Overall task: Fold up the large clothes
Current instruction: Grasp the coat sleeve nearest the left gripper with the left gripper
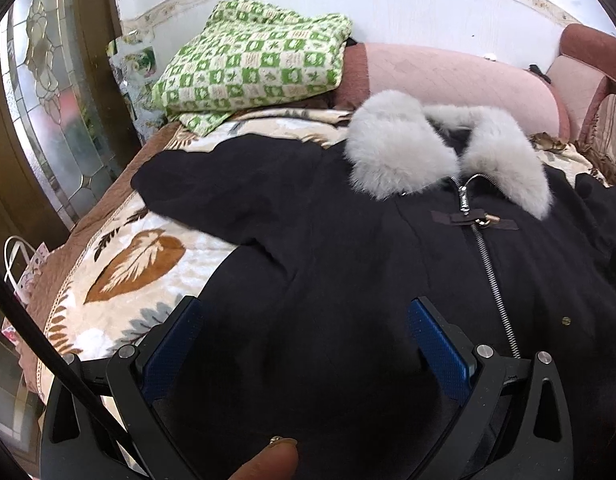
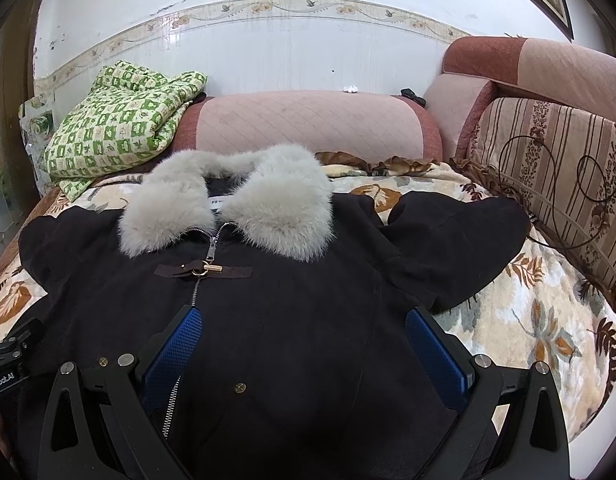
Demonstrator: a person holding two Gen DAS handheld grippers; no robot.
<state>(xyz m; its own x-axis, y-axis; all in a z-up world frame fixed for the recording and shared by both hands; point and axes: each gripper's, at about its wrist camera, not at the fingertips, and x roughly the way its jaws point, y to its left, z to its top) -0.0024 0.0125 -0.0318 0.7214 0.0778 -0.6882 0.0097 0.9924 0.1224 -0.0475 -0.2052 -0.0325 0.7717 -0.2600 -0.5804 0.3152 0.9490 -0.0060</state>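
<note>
coat [image 2: 308, 280]: black, grey fur collar [image 2: 227, 204], zipped | flat on leaf-print bed [image 2: 528, 300], collar toward wall, length running front to back | left tongs [image 1: 305, 344] apart | right tongs [image 2: 303, 344] apart, above coat

Black coat [image 2: 308, 300] with grey fur collar [image 2: 227, 204] and silver zipper [image 1: 488, 264], on cream blanket [image 2: 528, 312] with brown leaf print; green-and-white checked quilt [image 1: 247, 60]; pink quilted cushion [image 2: 308, 124]; blue gripper pads [image 2: 171, 356].
</note>
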